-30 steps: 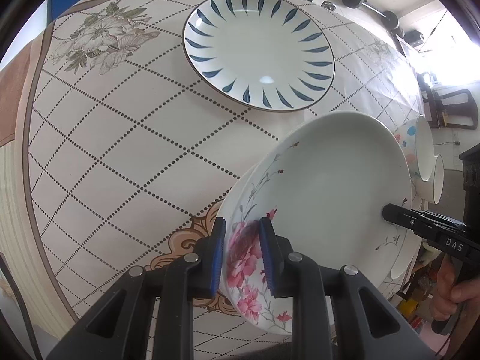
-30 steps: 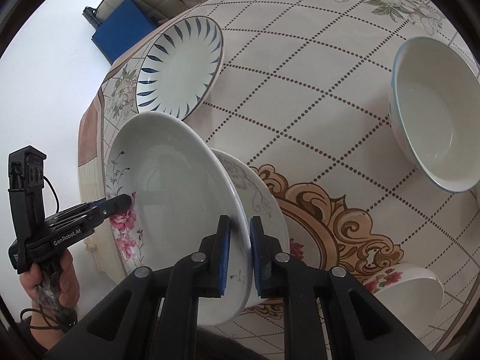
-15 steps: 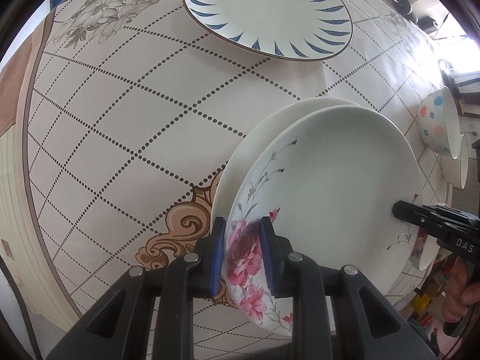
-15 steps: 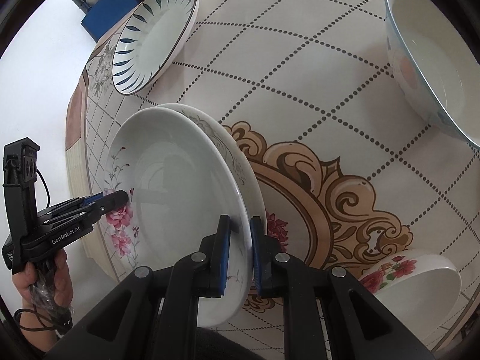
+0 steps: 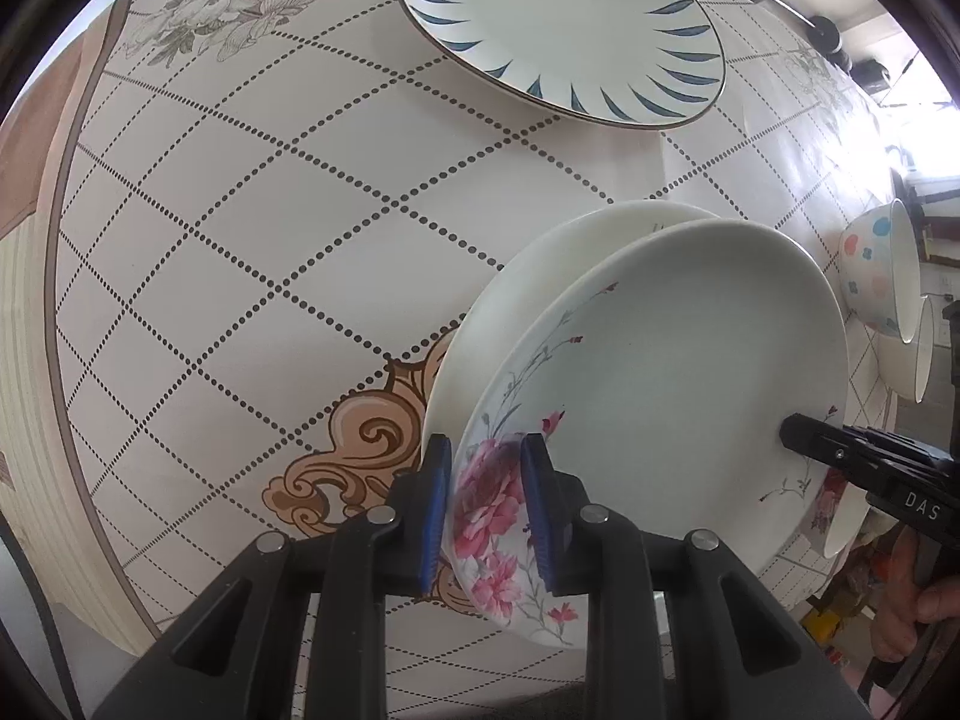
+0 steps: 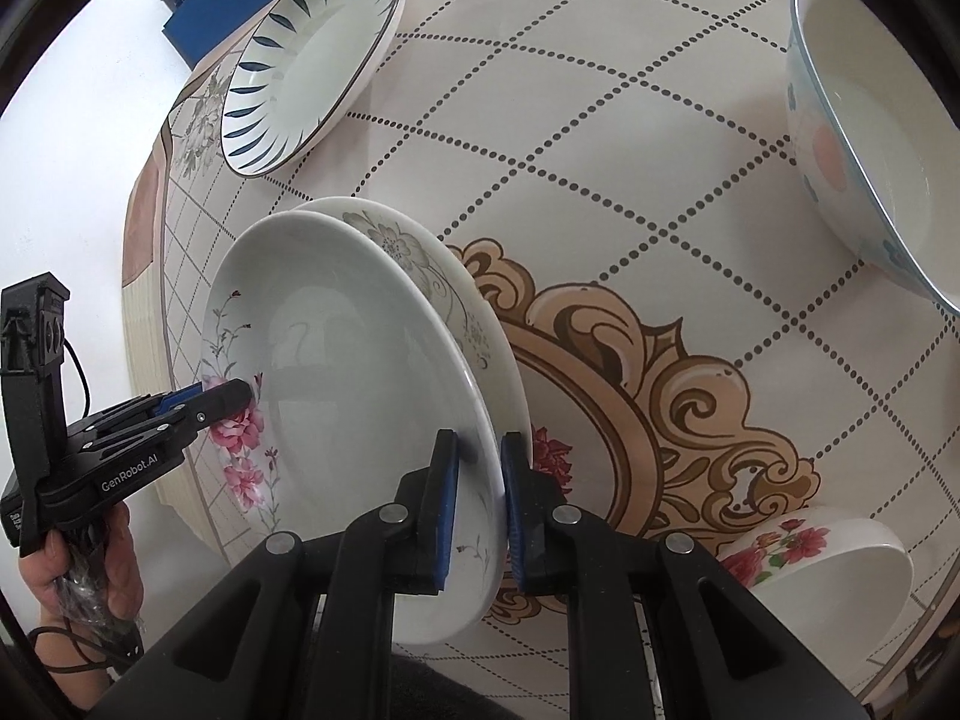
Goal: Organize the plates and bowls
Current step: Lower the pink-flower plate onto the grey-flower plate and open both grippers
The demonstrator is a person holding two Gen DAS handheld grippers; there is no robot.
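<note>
A white plate with pink flowers point(image 5: 672, 396) is held by both grippers at opposite rims, just above a second white plate point(image 5: 540, 264) that lies on the table. My left gripper point(image 5: 485, 498) is shut on its flowered rim. My right gripper point(image 6: 478, 498) is shut on the far rim of the same plate point(image 6: 342, 372); the lower plate with grey flowers point(image 6: 444, 288) shows beneath it. The right gripper also shows in the left wrist view point(image 5: 798, 441), the left gripper in the right wrist view point(image 6: 225, 399).
A blue-leaf plate point(image 5: 564, 30) lies at the far side of the table point(image 5: 240, 240). A dotted bowl point(image 6: 870, 120) and a rose-patterned bowl point(image 6: 828, 552) stand on the right. A blue box point(image 6: 216, 18) is beyond the table edge.
Both grippers have lowered the flowered plate toward the plate beneath it, and it now sits more squarely over it. Both grips are unchanged.
</note>
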